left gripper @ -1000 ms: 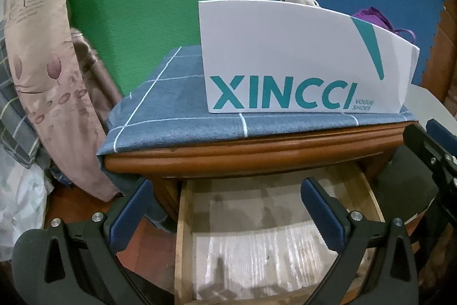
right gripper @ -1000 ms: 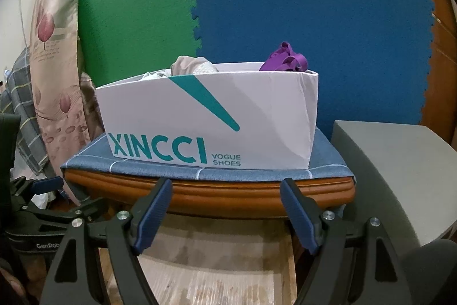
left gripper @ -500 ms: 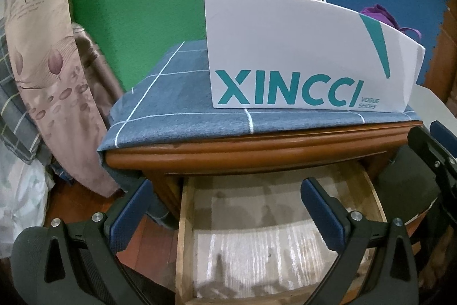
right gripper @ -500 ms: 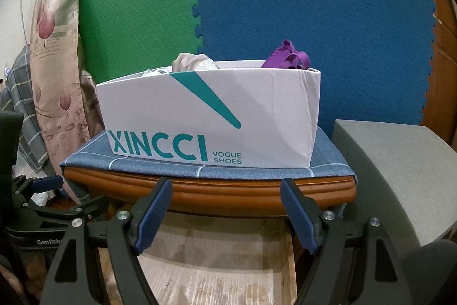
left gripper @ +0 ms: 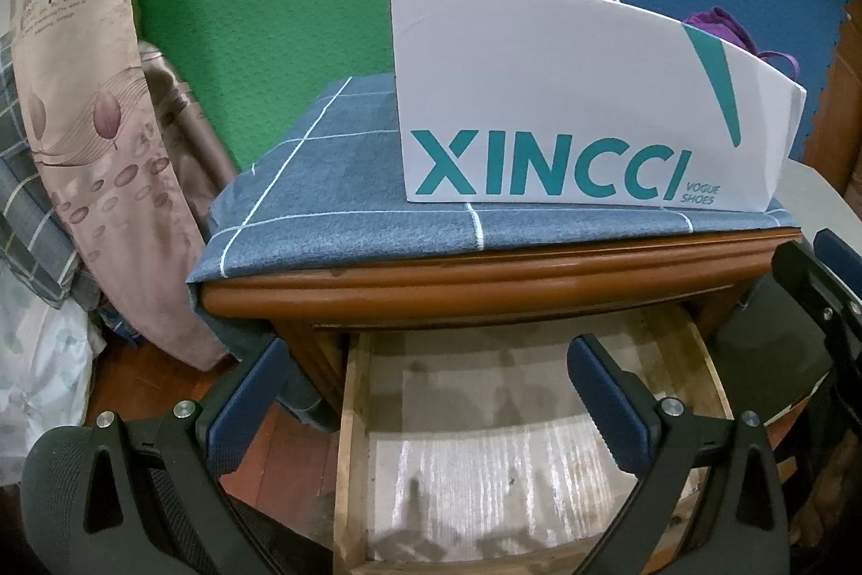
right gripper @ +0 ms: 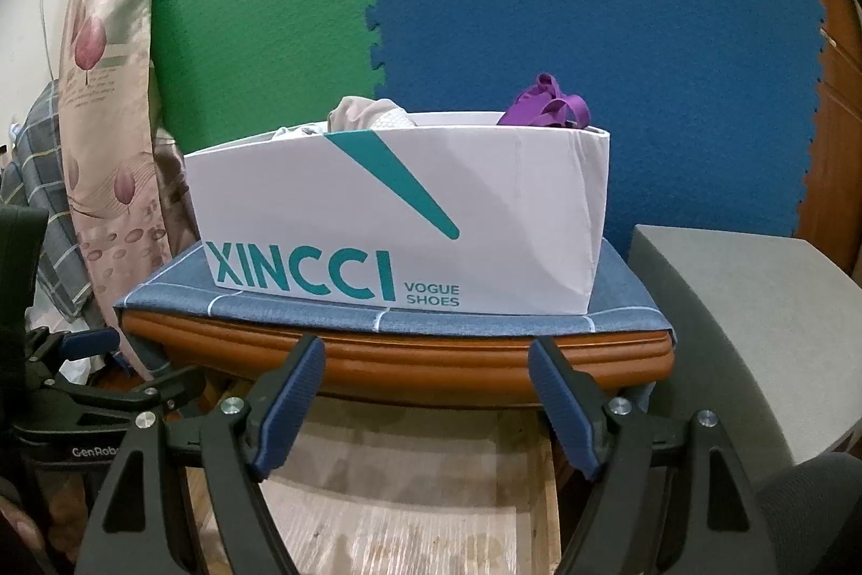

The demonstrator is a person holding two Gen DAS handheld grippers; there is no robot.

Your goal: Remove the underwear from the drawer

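the white shoe box (left gripper: 565,90) carries "xincci" in large teal capitals along the lower part of its front face, with "vogue shoes" in small teal letters on two lines at about 4 o'clock of that word; the right wrist view shows the same print on the box (right gripper: 409,219). the black body of the left gripper (right gripper: 86,413), at 9 o'clock in the right wrist view, bears pale lettering that reads "genrobo", cut off by the finger in front. small print on the floral curtain (left gripper: 64,9) is too blurred to read.
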